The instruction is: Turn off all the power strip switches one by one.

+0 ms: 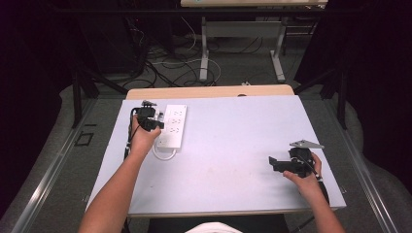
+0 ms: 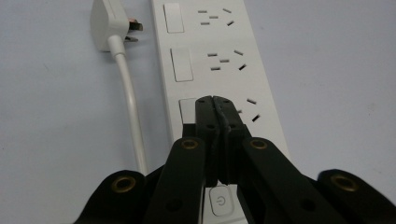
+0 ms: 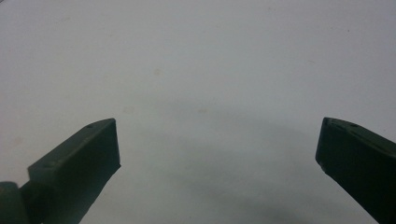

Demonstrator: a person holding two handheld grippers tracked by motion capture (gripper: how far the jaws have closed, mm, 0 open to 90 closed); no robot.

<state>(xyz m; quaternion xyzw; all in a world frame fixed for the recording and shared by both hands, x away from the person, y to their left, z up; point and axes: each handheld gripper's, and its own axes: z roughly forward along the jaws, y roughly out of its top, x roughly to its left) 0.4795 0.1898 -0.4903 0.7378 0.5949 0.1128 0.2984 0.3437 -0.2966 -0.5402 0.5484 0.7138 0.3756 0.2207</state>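
Pale lilac surface (image 1: 228, 145), with a white power strip (image 1: 173, 126) lying toward its far left part, long side running away from the person. Three sockets in a row along the strip, each with a white rocker switch (image 2: 181, 64) beside it, plus a power button (image 2: 220, 201) at the near end. White cord (image 2: 130, 107) running alongside the strip on its left, ending in a white plug (image 2: 108, 24) that lies flat on the surface just beside the strip's far end, pins turned toward the strip. Another bit of cord looping out past the strip's near end in the high view. Left gripper (image 2: 213, 103) held over the strip's near half, jaws clenched together with nothing between them, tips above the third socket's switch; contact with the strip impossible to tell. Left hand (image 1: 144, 138) wrapped around the gripper body just beside the strip. Right gripper (image 1: 273, 162) well apart from the strip, near the surface's right edge, held in the right hand (image 1: 306, 179), jaws spread wide and released over bare surface, pointing back toward the strip's side.
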